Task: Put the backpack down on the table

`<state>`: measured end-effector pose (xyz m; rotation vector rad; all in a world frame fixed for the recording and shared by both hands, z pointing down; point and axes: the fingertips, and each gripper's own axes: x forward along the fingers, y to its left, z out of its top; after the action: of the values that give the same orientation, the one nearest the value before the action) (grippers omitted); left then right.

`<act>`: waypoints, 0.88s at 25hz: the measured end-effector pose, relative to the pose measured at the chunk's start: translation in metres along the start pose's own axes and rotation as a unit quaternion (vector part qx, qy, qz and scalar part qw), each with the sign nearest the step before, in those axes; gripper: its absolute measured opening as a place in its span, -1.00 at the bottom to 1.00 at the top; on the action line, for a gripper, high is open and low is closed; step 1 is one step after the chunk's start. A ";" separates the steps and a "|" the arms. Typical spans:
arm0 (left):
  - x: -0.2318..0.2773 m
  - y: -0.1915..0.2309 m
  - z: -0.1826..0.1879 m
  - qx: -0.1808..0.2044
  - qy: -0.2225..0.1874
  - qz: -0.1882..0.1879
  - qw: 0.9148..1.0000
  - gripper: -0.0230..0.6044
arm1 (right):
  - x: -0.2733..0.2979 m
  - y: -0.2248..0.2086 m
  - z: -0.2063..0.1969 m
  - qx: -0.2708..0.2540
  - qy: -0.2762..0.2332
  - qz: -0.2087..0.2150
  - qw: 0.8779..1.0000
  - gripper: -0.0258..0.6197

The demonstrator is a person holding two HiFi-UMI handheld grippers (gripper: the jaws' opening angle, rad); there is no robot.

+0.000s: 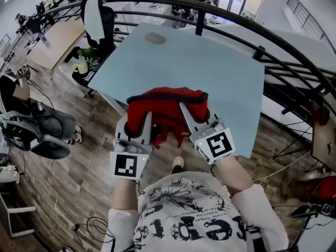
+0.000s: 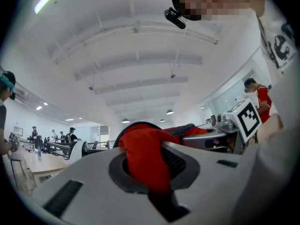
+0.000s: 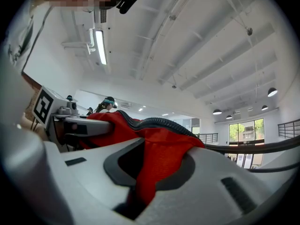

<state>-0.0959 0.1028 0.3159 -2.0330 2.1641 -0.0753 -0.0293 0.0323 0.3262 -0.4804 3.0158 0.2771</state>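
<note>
The pale blue rectangular tabletop (image 1: 220, 77) lies bare across nearly its whole width, leaving open room beyond the red fabric backpack (image 1: 168, 106) at its near edge. Only a small round brownish object (image 1: 155, 37) sits near the far edge. A curved black metal railing (image 1: 236, 21) bounds the far and right sides. A black chair draped in white cloth (image 1: 105, 28) stands at the far left corner.

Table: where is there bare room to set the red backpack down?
Nearly all the table is bare, from the backpack over its near edge out to the railing. Nowhere crowded; only one small brown thing lies by the far edge.
</note>
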 end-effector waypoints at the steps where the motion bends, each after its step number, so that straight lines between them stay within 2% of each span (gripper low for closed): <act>1: 0.016 0.005 -0.002 -0.001 0.000 -0.002 1.000 -0.79 | 0.010 -0.013 -0.001 -0.004 -0.002 -0.002 1.000 -0.81; 4: 0.063 0.018 -0.007 0.000 -0.002 -0.008 1.000 -0.79 | 0.037 -0.051 -0.009 -0.011 -0.002 -0.015 1.000 -0.81; 7: 0.112 0.033 -0.004 0.002 -0.030 -0.010 1.000 -0.79 | 0.063 -0.087 -0.021 -0.010 0.002 -0.034 0.999 -0.81; 10: 0.157 0.039 -0.012 -0.011 -0.028 -0.025 0.999 -0.79 | 0.082 -0.122 -0.033 -0.006 0.008 -0.050 0.999 -0.81; 16: 0.237 0.046 -0.025 -0.023 -0.028 -0.078 0.996 -0.79 | 0.110 -0.185 -0.051 -0.012 0.023 -0.099 0.995 -0.81; 22: 0.333 0.052 -0.036 -0.035 -0.035 -0.148 0.988 -0.79 | 0.140 -0.262 -0.066 -0.023 0.040 -0.163 0.986 -0.81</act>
<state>-0.1710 -0.2279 0.3135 -2.3439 1.8348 0.0362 -0.0829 -0.2671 0.3333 -0.9960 2.9446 0.3092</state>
